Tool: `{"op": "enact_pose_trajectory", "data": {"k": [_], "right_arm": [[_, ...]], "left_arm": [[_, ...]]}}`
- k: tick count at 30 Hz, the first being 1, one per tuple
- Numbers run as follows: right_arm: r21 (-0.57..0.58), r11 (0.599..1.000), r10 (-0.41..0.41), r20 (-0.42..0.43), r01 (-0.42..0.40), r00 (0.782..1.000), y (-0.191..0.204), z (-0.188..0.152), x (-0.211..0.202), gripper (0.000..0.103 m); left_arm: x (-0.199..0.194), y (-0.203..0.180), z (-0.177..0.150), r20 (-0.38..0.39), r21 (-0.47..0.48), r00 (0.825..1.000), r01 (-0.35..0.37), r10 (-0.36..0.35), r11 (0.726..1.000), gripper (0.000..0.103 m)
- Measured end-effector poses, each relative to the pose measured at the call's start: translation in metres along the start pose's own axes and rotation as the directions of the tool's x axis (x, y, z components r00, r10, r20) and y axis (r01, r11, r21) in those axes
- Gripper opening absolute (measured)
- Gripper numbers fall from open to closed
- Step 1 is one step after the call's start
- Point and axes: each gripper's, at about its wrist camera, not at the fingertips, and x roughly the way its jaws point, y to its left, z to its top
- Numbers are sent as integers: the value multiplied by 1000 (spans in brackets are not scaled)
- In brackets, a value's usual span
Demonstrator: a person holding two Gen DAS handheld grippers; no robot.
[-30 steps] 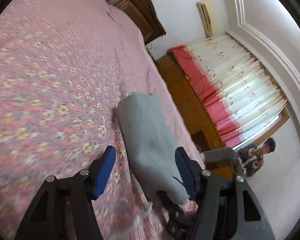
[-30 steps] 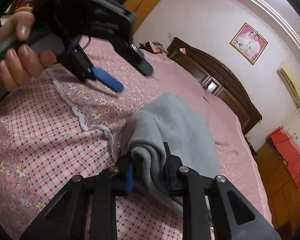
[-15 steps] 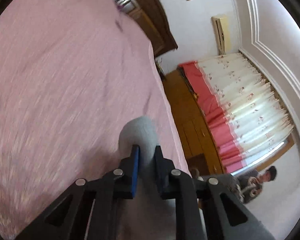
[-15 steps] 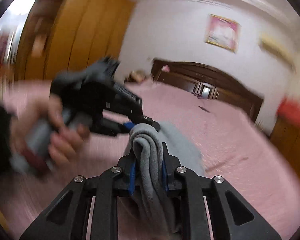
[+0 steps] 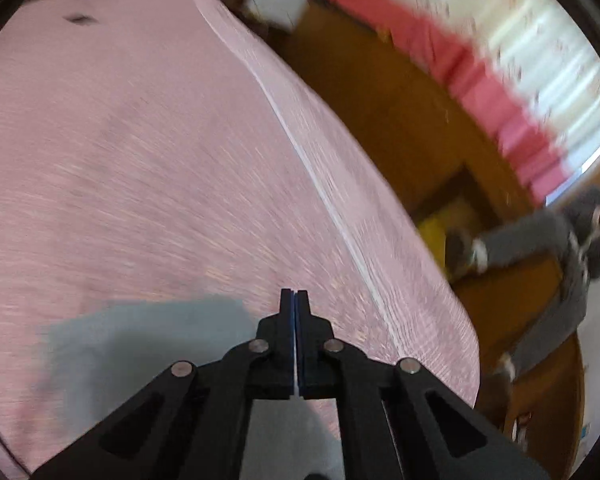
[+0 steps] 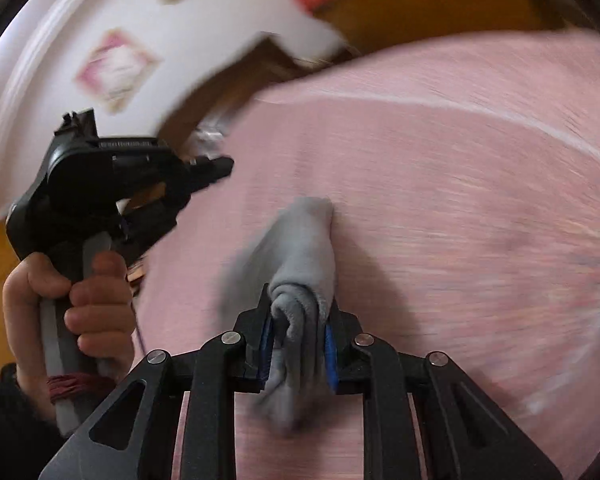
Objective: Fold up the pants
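The grey pants [image 6: 300, 256] are a folded bundle over the pink bed [image 6: 440, 208]. My right gripper [image 6: 296, 320] is shut on the bundle's near end; the cloth bulges between its blue pads. In the left wrist view the pants [image 5: 132, 344] show as a blurred grey patch low at the left. My left gripper [image 5: 294, 300] is shut and empty, with its pads pressed together, to the right of the cloth. It also shows in the right wrist view [image 6: 216, 168], held in a hand to the left of the pants.
The bed's edge [image 5: 324, 184] runs diagonally, with wooden cabinets [image 5: 400, 120] and a red-and-white curtain [image 5: 500, 80] beyond it. A person in grey [image 5: 560, 248] sits at the right. A dark wooden headboard [image 6: 220, 76] and a framed picture [image 6: 116, 68] are behind the bed.
My left gripper has closed fully and come off the pants, swinging toward the bed's edge. My right gripper has kept its hold and turned with the bundle over the bed.
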Motion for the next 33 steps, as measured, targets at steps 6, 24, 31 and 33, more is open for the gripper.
{"op": "enact_pose_trajectory", "data": {"k": [6, 24, 31, 33], "right_arm": [[26, 999, -34, -13, 35, 999, -50, 14, -21, 24], [-124, 991, 36, -95, -47, 995, -62, 42, -21, 65], [-120, 993, -8, -81, -2, 997, -59, 60, 8, 65], [-134, 991, -18, -65, 9, 998, -55, 60, 9, 65]], "left_arm": [[-6, -17, -35, 47, 68, 995, 90, -93, 994, 31], [-87, 96, -167, 277, -337, 934, 314, -225, 888, 16], [-55, 98, -181, 135, -359, 985, 147, -105, 921, 33], [-64, 105, -188, 165, -379, 976, 197, -143, 904, 38]]}}
